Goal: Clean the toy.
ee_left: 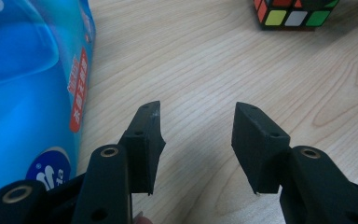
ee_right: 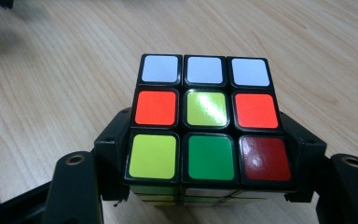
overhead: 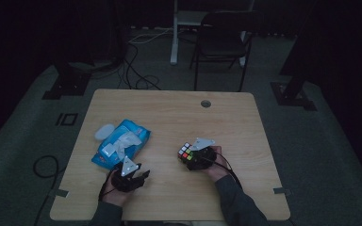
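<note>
While the right gripper [ee_right: 209, 186] sits w/ its two black jaws pressed against opposite side faces of the scrambled, black-framed 3x3 puzzle cube [ee_right: 205, 121], the cube is right between them, low at the jaw tips, and rests on or just above the light wood-grain tabletop [ee_right: 46, 79]; can't tell which. Top face toward the right gripper's camera reads white row farthest, then orange / yellow-green / orange, then yellow-green / green / dark red nearest. No long axis here: cube is equal on all sides, so grip line runs straight across it, jaw to jaw.

Left gripper [ee_left: 196, 140] is spread wide, nothing betw. its jaws, just bare wood. From that tool the cube [ee_left: 294, 14] lies ahead and off to the right, well apart; the soft blue plastic pack of wet wipes [ee_left: 23, 93] sits just beside its left jaw.

High view: right gripper [overhead: 199, 155] is the one on the cube [overhead: 185, 151], left gripper [overhead: 131, 176] near the wipes pack [overhead: 122, 141]. Judging by that, any coming move on the cube belongs to the right hand; left would have to cross over rightward to reach it.
</note>
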Demonstrator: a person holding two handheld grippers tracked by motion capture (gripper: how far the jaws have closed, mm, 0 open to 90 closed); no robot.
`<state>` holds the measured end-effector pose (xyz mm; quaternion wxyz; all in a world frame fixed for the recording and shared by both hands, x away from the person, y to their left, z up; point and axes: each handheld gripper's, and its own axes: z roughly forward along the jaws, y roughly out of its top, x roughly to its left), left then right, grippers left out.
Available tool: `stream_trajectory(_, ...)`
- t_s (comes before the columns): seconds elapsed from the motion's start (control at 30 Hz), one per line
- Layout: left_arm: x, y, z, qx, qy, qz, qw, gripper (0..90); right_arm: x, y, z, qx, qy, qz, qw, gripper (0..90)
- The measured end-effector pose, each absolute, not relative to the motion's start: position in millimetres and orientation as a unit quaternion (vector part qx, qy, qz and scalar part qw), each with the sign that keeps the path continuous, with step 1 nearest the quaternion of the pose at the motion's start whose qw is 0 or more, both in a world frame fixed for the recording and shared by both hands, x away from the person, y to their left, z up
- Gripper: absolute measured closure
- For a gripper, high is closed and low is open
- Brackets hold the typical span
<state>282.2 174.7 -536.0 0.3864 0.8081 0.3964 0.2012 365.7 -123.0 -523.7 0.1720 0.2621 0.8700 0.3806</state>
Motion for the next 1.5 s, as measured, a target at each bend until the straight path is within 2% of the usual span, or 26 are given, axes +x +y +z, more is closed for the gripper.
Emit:
stream_trajectory(0.27,282,178,-517,0.812,0.381,0.218,0.385,53.4,362,-130,-523,0.265,0.869,0.379,0.178,33.7)
stream_trajectory(0.5,292,191,-486,0.797,0.381,0.267,0.386,52.2,358,-137,-524,0.271,0.867,0.379,0.174,33.7)
stream_trajectory(0.67,309,202,-473,0.787,0.392,0.311,0.362,51.8,356,-141,-525,0.277,0.867,0.378,0.170,33.7)
stream_trajectory(0.83,331,209,-477,0.792,0.407,0.322,0.322,52.6,355,-142,-527,0.280,0.864,0.382,0.170,33.7)
stream_trajectory(0.87,334,210,-479,0.793,0.411,0.320,0.315,54.1,355,-143,-527,0.280,0.864,0.383,0.169,33.7)
stream_trajectory(1.1,338,211,-475,0.801,0.411,0.308,0.308,89.2,353,-146,-530,0.287,0.860,0.387,0.167,33.7)
stream_trajectory(1.5,331,190,-446,0.811,0.361,0.261,0.380,90.0,351,-147,-532,0.289,0.858,0.391,0.166,33.7)
